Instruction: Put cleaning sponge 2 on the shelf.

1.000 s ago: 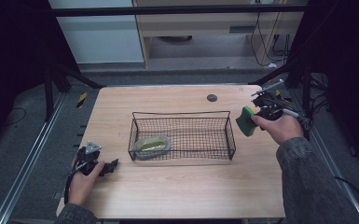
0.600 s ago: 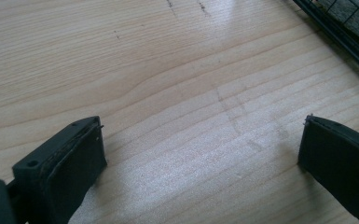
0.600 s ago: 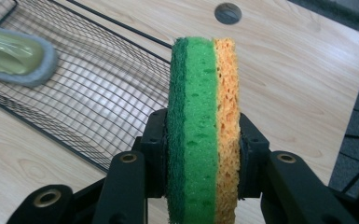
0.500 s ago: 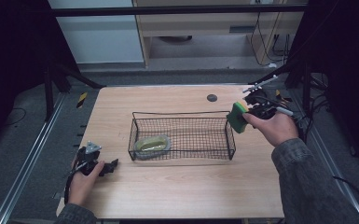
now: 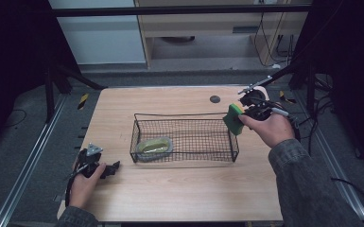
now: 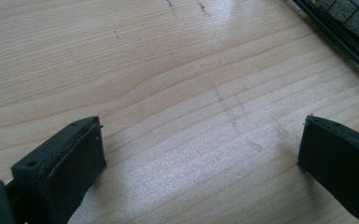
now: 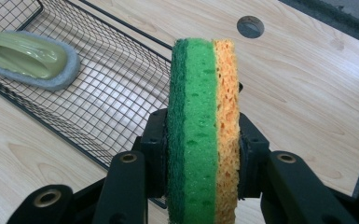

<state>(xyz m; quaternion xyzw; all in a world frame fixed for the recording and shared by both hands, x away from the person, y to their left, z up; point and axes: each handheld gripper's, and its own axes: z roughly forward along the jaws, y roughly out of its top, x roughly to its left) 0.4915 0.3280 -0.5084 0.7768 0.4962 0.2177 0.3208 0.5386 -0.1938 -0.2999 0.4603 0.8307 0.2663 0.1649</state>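
My right gripper (image 5: 238,118) (image 7: 200,154) is shut on a green and yellow sponge (image 5: 233,119) (image 7: 200,121), held on edge in the air just above the right end of the black wire basket (image 5: 185,137) (image 7: 102,102). An olive-green scrub brush with a grey pad (image 5: 154,146) (image 7: 30,58) lies in the basket's left end. My left gripper (image 5: 111,169) (image 6: 200,158) rests low on the wooden table (image 5: 179,189) at the front left, open, with bare wood between its fingers. A corner of the basket (image 6: 340,28) lies ahead of it.
A round dark hole (image 5: 214,99) (image 7: 250,26) sits in the tabletop behind the basket. The table's right edge is close behind my right hand. Metal frame rails run along both sides of the table.
My right gripper has carried the sponge leftward and slightly up, from beside the basket's right end to over its rim. The left gripper has stayed put.
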